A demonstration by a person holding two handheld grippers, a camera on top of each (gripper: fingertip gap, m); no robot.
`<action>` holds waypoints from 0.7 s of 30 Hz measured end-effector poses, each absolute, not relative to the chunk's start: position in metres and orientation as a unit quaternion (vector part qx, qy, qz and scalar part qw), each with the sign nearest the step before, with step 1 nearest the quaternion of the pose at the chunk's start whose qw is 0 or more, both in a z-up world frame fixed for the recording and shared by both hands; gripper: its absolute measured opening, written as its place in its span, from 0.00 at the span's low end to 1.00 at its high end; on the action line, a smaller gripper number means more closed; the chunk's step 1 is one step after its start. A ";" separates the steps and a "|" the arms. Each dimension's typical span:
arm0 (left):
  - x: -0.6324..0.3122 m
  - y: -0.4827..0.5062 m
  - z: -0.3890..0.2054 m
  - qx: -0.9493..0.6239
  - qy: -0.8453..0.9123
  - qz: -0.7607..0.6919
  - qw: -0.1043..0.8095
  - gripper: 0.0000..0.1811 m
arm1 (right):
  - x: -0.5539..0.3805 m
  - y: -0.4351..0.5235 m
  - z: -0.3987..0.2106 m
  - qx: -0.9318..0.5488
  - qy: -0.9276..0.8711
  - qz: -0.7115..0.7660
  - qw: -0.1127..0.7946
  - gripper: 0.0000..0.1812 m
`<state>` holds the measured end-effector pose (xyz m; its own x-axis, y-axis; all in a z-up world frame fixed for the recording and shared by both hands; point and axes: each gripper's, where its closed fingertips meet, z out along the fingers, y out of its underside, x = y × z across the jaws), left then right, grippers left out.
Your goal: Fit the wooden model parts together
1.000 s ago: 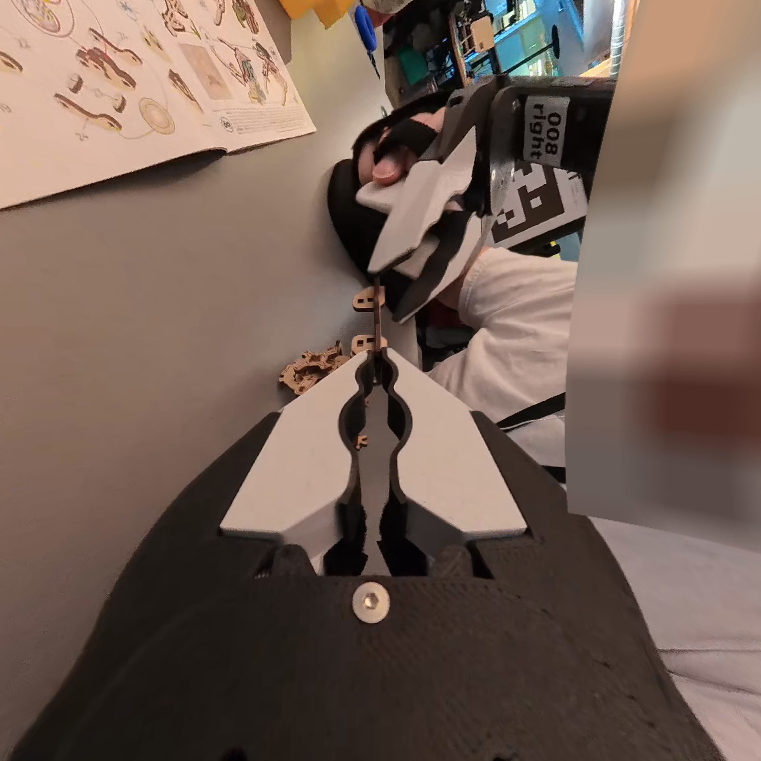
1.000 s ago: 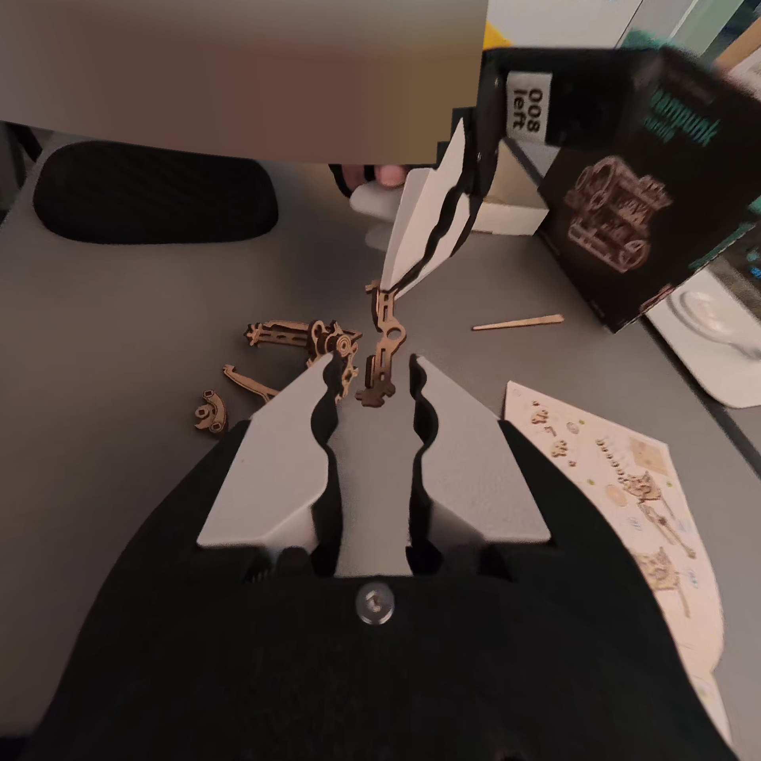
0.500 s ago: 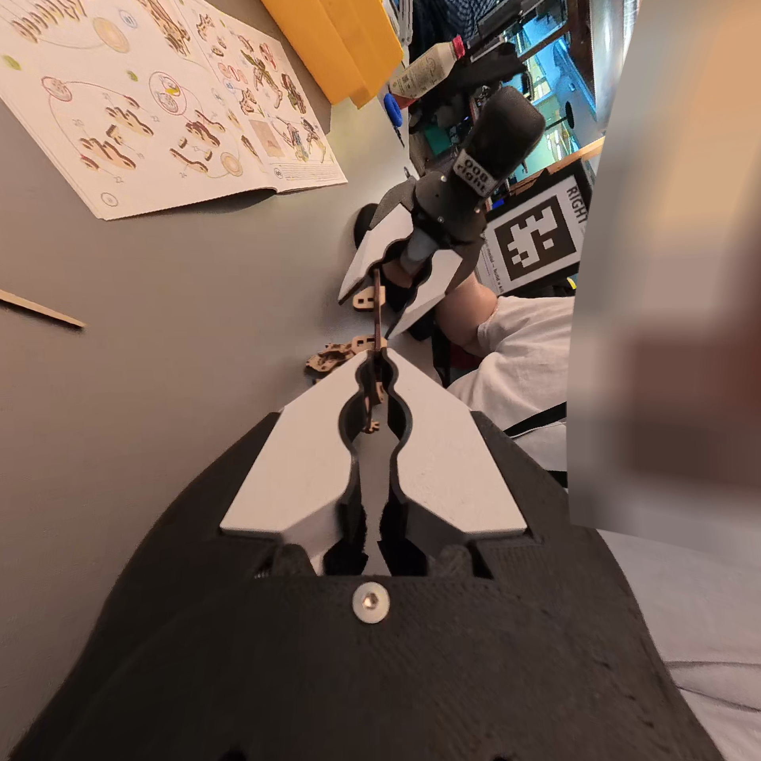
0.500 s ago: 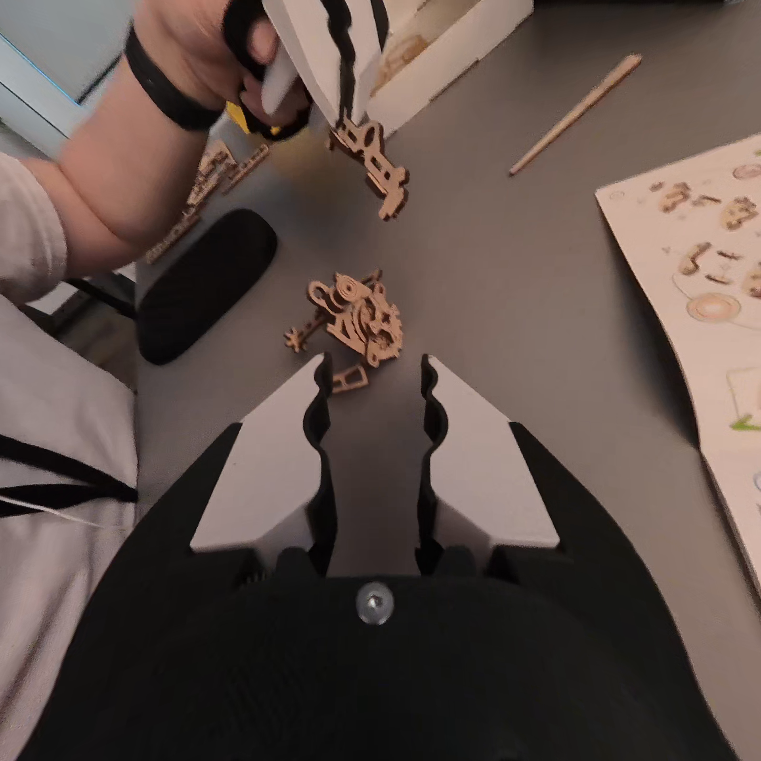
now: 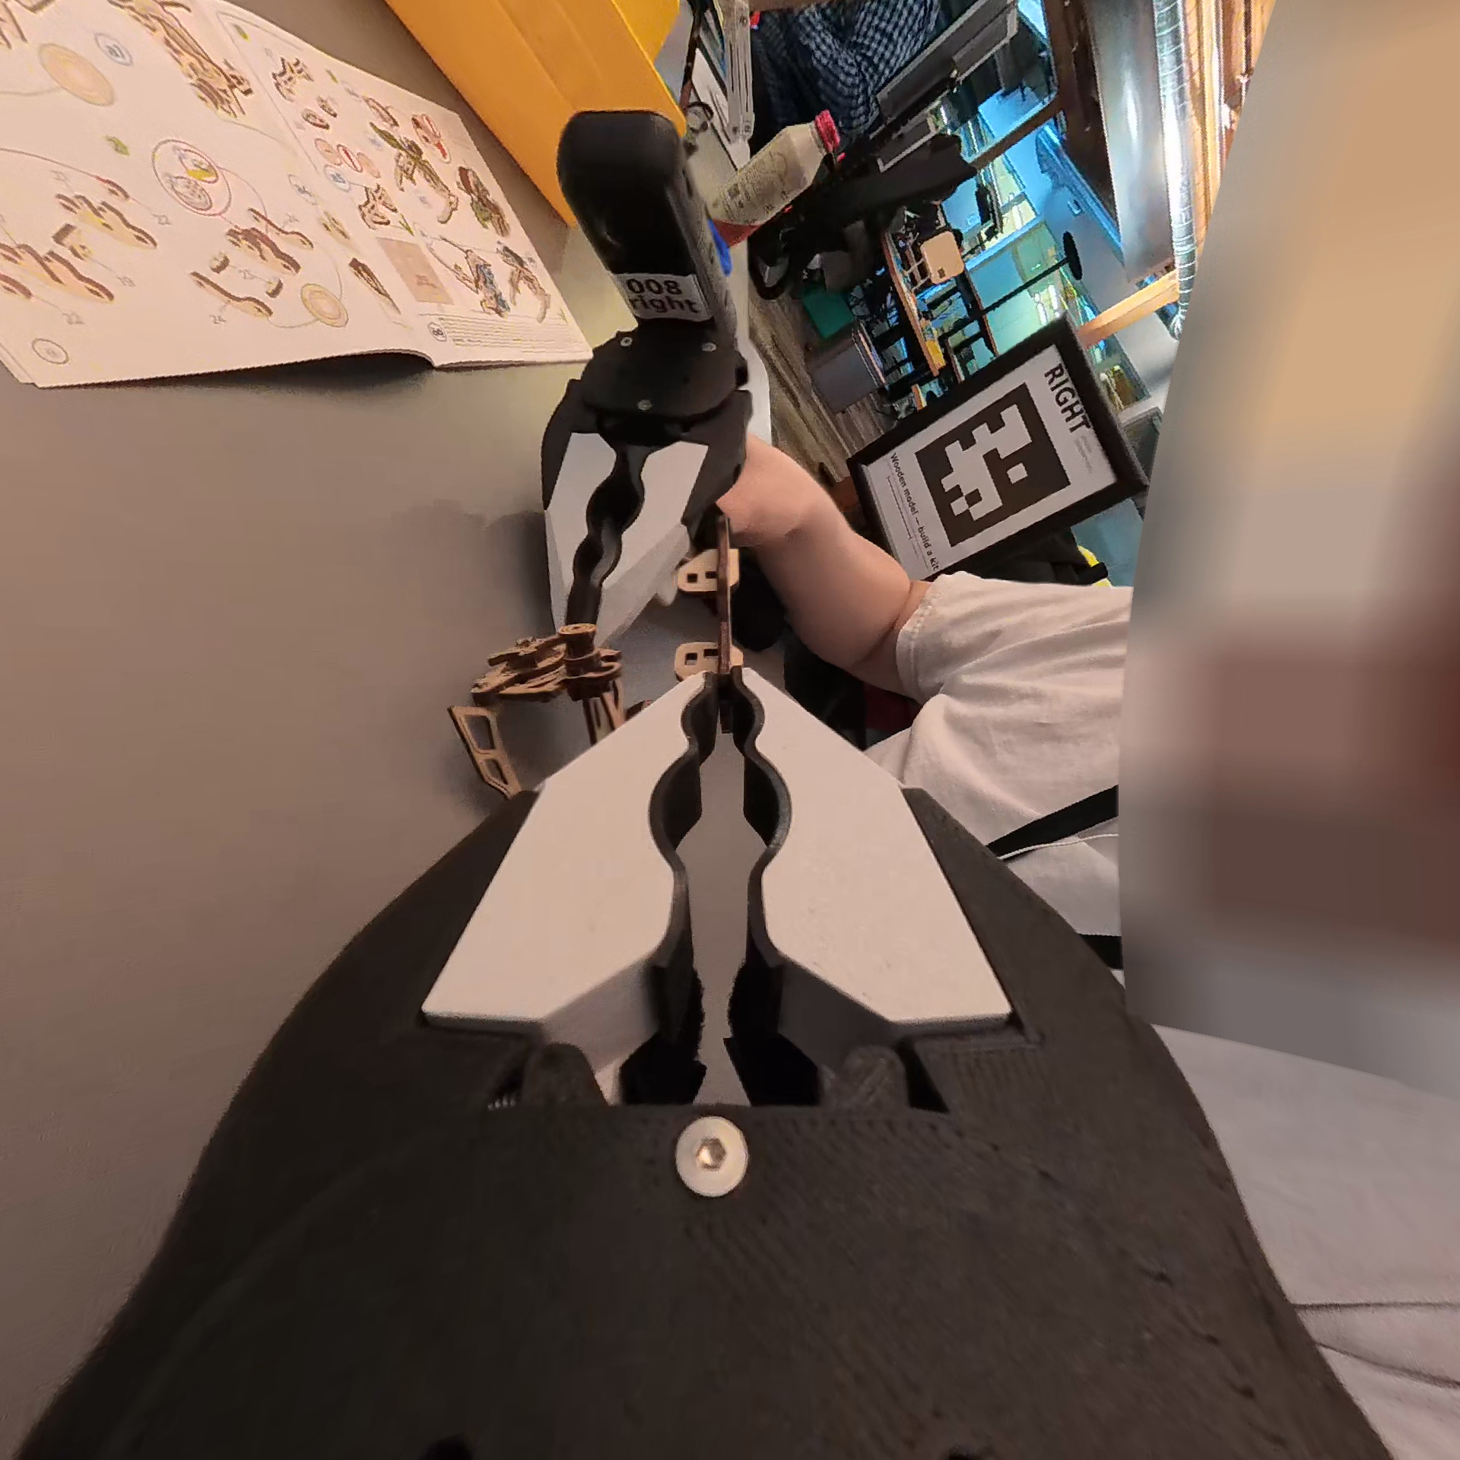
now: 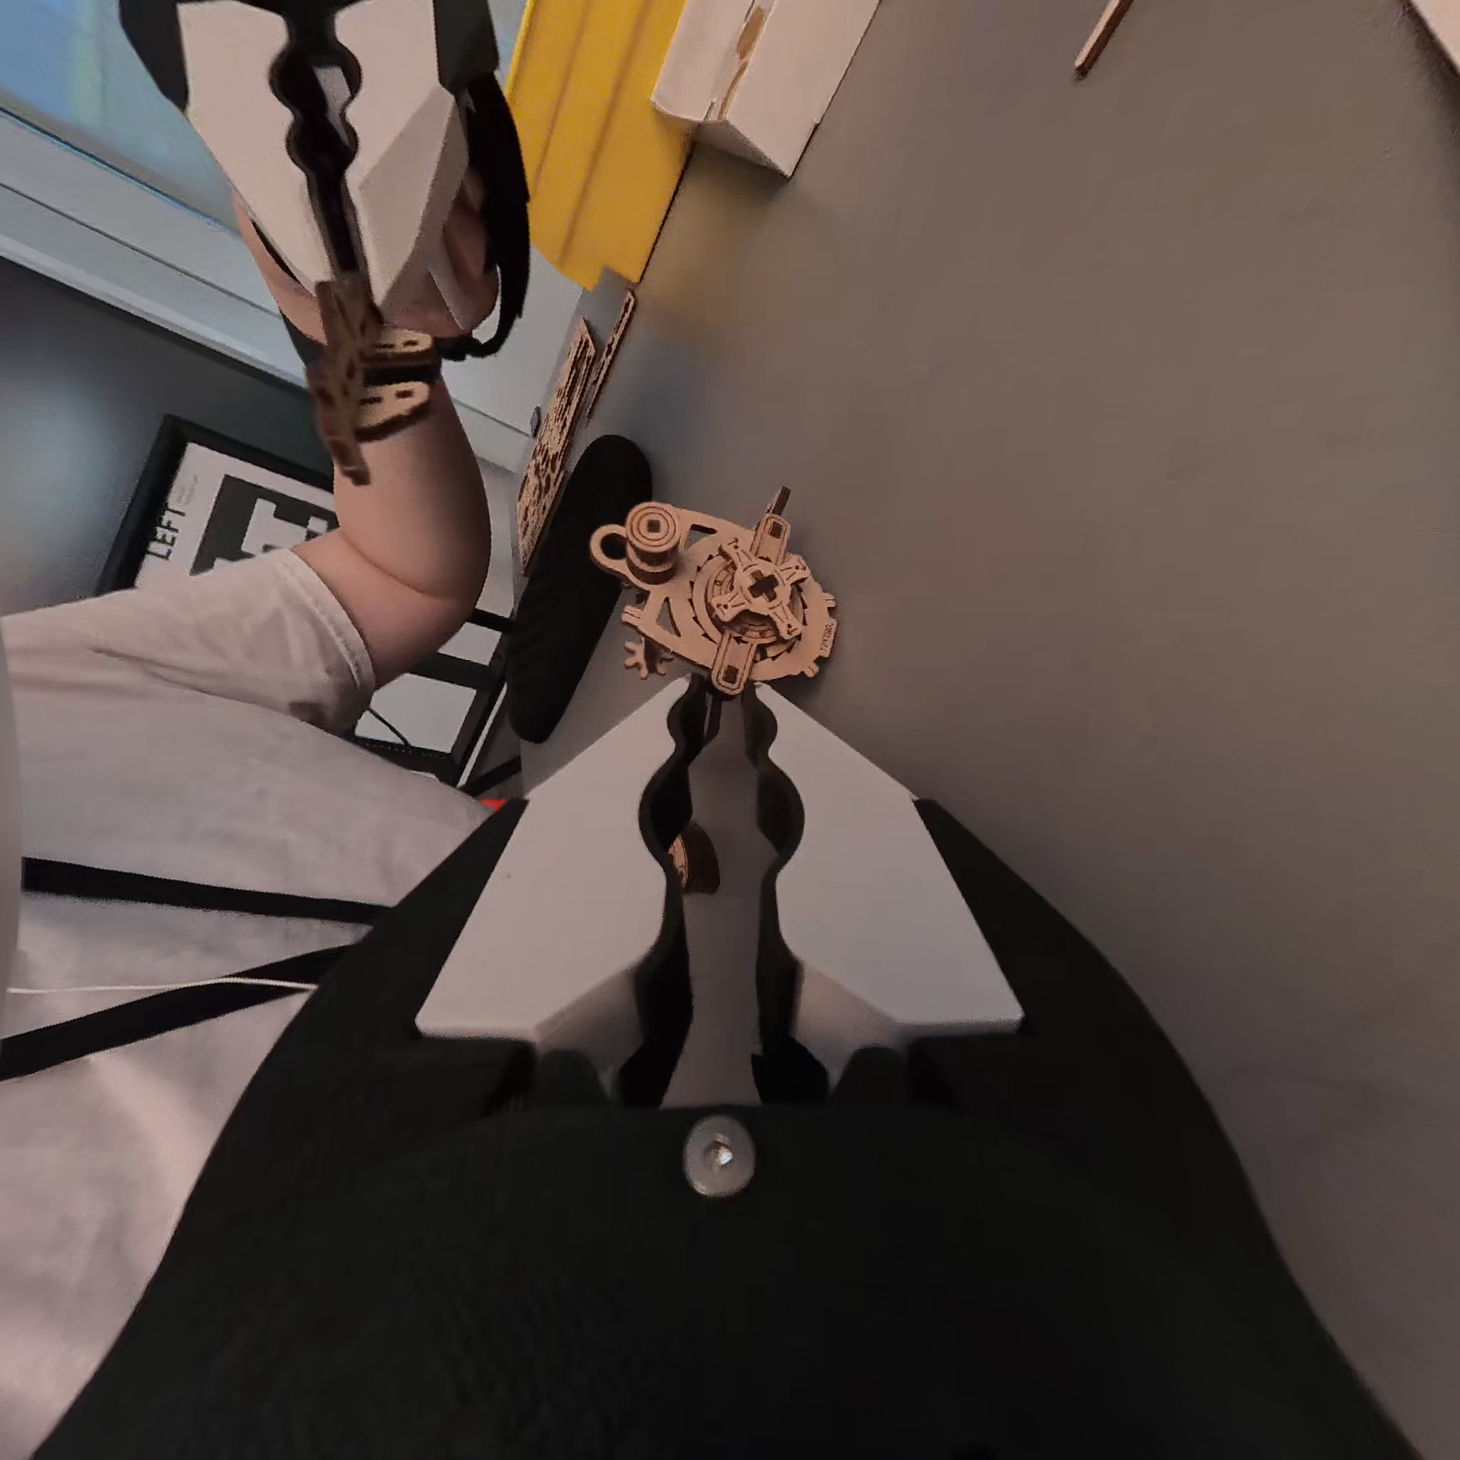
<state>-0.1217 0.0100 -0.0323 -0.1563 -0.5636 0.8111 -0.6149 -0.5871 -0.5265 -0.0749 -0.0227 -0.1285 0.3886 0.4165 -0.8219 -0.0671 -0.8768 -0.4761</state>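
Holding stage, parts not yet joined.

Left gripper (image 5: pixel 723 695): jaws clamped on a flat wooden strip (image 5: pixel 722 608), held edge-on and clear of the grey table (image 5: pixel 237 632); the same strip (image 6: pixel 348 379) hangs from its tips in the right wrist view.

Geared sub-assembly (image 6: pixel 731 596): lies on the table, touching or just ahead of the right gripper's tips.

Right gripper (image 6: pixel 719 695): jaws narrowed around a projecting tab of the sub-assembly; whether they actually pinch it cannot be told.

Next move, as judged: secure the sub-assembly, lift it, then align the strip's slots with its mating tab.

Instruction booklet (image 5: pixel 237 197): open, well apart.
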 end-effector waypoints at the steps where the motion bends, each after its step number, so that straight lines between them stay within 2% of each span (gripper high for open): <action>1: -0.123 0.009 -0.030 0.649 -0.454 0.610 0.017 0.00 | -0.075 -0.023 -0.128 -0.805 -0.116 0.537 0.224 0.04; 3: -0.127 0.008 -0.023 0.647 -0.453 0.613 0.009 0.00 | -0.077 -0.020 -0.122 -0.803 -0.137 0.526 0.243 0.04; 6: -0.135 0.006 -0.008 0.643 -0.451 0.618 -0.013 0.00 | -0.085 -0.019 -0.092 -0.776 -0.224 0.494 0.322 0.03; 10: -0.152 0.005 0.017 0.636 -0.449 0.625 -0.059 0.00 | -0.091 -0.018 -0.049 -0.698 -0.412 0.308 0.498 0.03; 12: -0.161 0.005 0.026 0.636 -0.446 0.623 -0.086 0.00 | -0.094 -0.019 -0.038 -0.644 -0.489 0.195 0.555 0.04; 15: -0.174 0.001 0.031 0.639 -0.443 0.620 -0.110 0.00 | -0.095 -0.013 -0.040 -0.604 -0.545 0.078 0.576 0.04; 21: -0.192 -0.001 0.017 0.653 -0.410 0.626 -0.115 0.00 | -0.094 -0.012 -0.072 -0.551 -0.609 -0.007 0.571 0.04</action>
